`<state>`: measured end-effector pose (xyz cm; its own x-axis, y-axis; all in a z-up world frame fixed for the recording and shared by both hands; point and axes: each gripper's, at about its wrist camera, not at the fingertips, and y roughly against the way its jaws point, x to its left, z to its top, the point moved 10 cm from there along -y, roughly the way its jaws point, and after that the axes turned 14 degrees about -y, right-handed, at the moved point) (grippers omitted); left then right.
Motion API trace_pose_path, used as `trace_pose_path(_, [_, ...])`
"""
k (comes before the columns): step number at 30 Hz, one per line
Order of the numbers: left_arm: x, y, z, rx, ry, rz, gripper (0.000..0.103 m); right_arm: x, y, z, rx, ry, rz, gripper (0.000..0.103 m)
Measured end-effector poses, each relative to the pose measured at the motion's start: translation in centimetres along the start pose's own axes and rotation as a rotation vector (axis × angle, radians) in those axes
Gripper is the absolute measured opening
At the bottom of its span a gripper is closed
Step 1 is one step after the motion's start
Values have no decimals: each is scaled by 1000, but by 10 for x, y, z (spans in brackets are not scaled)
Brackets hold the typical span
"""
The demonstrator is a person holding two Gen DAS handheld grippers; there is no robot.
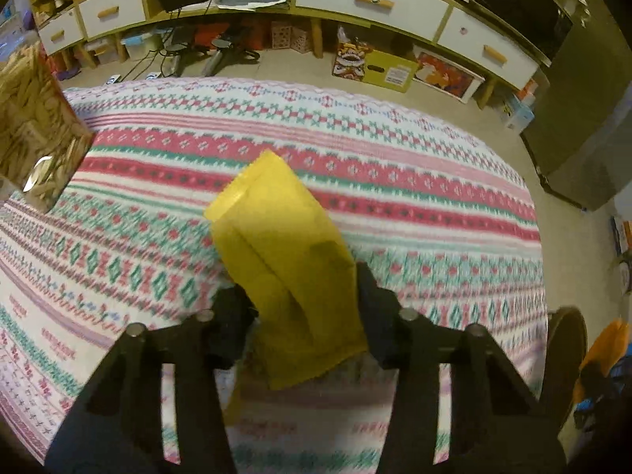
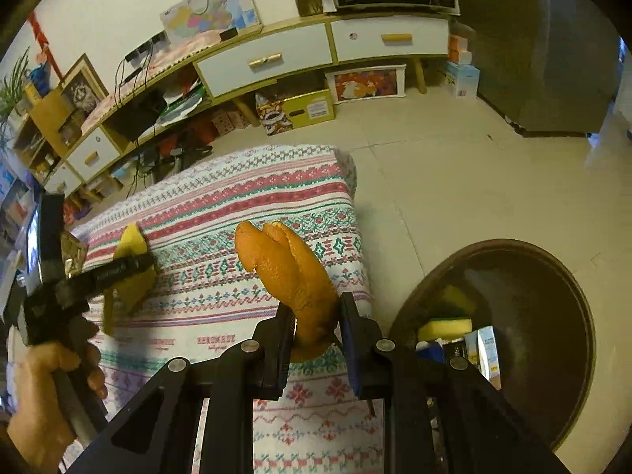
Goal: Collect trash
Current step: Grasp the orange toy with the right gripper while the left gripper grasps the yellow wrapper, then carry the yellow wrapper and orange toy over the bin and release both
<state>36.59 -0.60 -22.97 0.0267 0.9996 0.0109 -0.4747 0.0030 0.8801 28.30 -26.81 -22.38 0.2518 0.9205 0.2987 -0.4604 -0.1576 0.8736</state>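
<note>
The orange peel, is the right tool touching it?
Touching. The right wrist view shows the right tool with both fingers pressed against the orange peel, holding it up above the patterned cloth.

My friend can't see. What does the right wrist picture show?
The right tool grips a curled orange peel above a table under a pink-and-green patterned cloth. A round dark bin with trash inside stands on the floor to its right.
</note>
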Motion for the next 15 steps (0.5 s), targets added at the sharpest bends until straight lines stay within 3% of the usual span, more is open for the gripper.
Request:
trace_pose_path(9, [-4,43,-44,-18,-126,-3,45,-9,58,-14,-61,19,-24,23])
trace_pose_path(15, [-30,76,-67,-47,-192,-61,44,-19,86,-25,-74,-3,-21,24])
